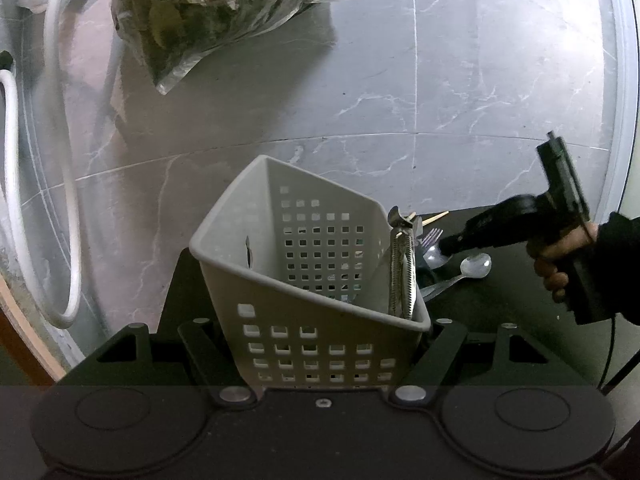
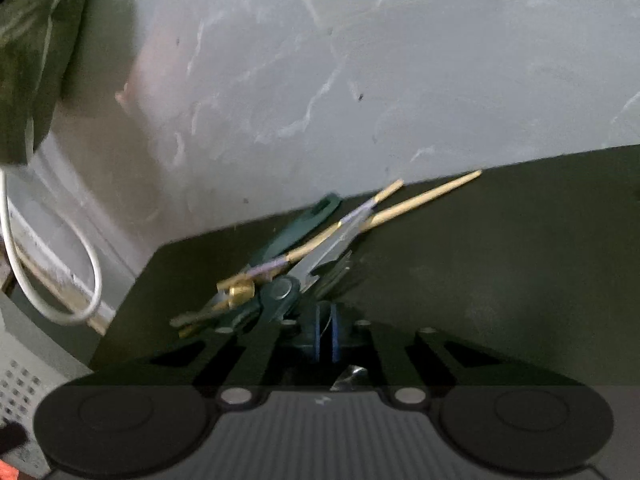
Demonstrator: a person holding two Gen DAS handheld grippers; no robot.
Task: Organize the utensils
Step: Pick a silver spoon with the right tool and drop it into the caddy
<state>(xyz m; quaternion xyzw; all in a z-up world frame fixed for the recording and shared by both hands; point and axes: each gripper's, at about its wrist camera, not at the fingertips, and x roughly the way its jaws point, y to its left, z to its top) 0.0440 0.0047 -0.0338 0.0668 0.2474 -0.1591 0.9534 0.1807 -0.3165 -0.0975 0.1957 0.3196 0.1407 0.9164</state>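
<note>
My left gripper [image 1: 320,326] is shut on a white perforated basket [image 1: 280,248], one finger on each side wall, and the basket tilts. A ridged metal tong [image 1: 402,276] leans in the basket's right corner. On the black table lie a fork [image 1: 431,236], a metal spoon [image 1: 476,266] and a pale chopstick [image 1: 436,218]. My right gripper [image 1: 445,249], held by a hand [image 1: 554,256], has its tip down on this pile. In the right wrist view its blue pads [image 2: 326,334] are pressed together just short of green-handled scissors [image 2: 280,292] and gold chopsticks [image 2: 400,208]. Whether anything thin is pinched stays hidden.
A grey marble wall [image 1: 400,80] rises behind the black table [image 2: 500,260]. At the upper left a plastic bag of greens [image 1: 224,12] leans on the wall, and a white hose [image 1: 60,160] hangs at the left. The table's back edge runs close behind the utensil pile.
</note>
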